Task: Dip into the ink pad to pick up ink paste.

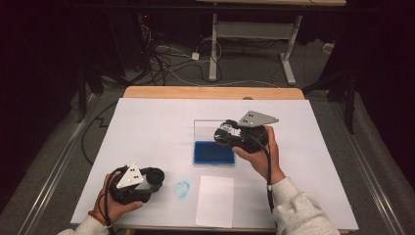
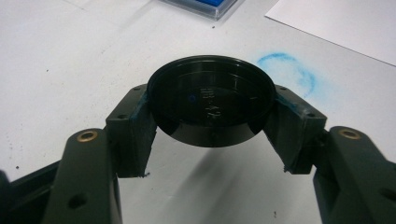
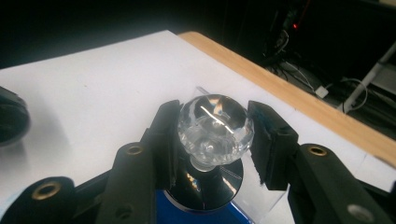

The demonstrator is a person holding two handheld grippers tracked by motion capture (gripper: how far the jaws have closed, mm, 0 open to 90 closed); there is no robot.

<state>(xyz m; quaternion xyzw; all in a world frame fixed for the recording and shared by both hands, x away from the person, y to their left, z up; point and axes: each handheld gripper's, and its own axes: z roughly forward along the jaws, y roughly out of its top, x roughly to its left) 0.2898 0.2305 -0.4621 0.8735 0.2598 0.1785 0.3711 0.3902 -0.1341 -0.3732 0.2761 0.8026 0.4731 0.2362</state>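
Room: dark, with cables on the grey floor and the legs of another table beyond the far edge.
Table [image 1: 147, 92]: wooden top, almost wholly covered by a white sheet [image 1: 147, 127]; bare wood shows as a strip along the far edge.
Ink tray [image 1: 214, 152]: clear, shallow box with a blue pad inside and its clear lid standing up at the far side; it sits near the middle of the white sheet, slightly toward the right.
Paper [image 1: 215, 200]: small white rectangle lying flat near the near edge, just on the near side of the ink tray.
Blue ring mark [image 1: 182, 189]: faint round print on the white sheet, just left of the paper and near the near edge.
Left gripper [image 2: 211, 140]: held low over the near left part of the table by the left hand [image 1: 110, 203], jaws closed on a black round cap [image 2: 210, 99], one pad against each side of its rim.
Black round cap, place: lifted off the sheet, its shadow falling beneath it, with the blue ring mark just beyond it in the left gripper view.
Right gripper [image 3: 215, 140]: held by the right hand [image 1: 264, 154] over the far right corner of the ink tray, jaws clamped on the clear faceted knob [image 3: 215, 128] of a stamp.
Stamp base [image 3: 210, 189]: black disc below the knob, above the blue pad; whether it touches the pad I cannot tell.
Sleeves: light grey, coming in from the near edge.
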